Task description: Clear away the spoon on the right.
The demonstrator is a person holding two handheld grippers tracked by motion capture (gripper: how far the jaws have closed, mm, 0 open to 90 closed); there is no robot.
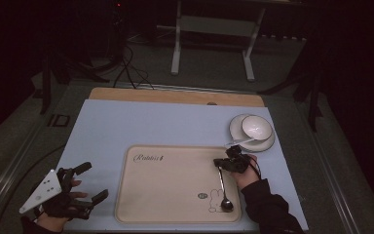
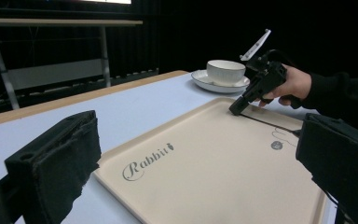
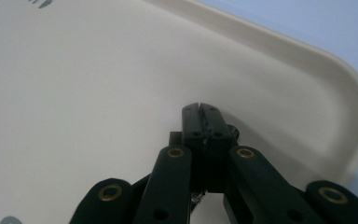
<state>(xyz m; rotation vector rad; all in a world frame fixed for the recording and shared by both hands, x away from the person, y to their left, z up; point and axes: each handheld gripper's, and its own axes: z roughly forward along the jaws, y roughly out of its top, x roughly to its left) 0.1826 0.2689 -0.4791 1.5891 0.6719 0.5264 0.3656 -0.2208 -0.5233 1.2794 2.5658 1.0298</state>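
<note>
A dark metal spoon (image 1: 222,187) lies on the beige tray (image 1: 165,185) near its right side, with its bowl end toward the front by a small rabbit drawing. My right gripper (image 1: 221,164) points down at the far end of the handle with its jaws pressed together on it. In the left gripper view the thin handle (image 2: 265,122) runs back from the right gripper's tip (image 2: 235,109). The right gripper view has the closed jaw tips (image 3: 200,108) resting on the tray floor (image 3: 98,93). My left gripper (image 1: 93,181) hovers open beside the tray's front left corner, holding nothing.
A white bowl (image 1: 256,127) sits on a white saucer (image 1: 234,127) just beyond the tray's back right corner, close to the right hand. The tray lies on a pale blue mat (image 1: 151,122) over a wooden table. A white-legged bench (image 1: 214,24) stands behind the table.
</note>
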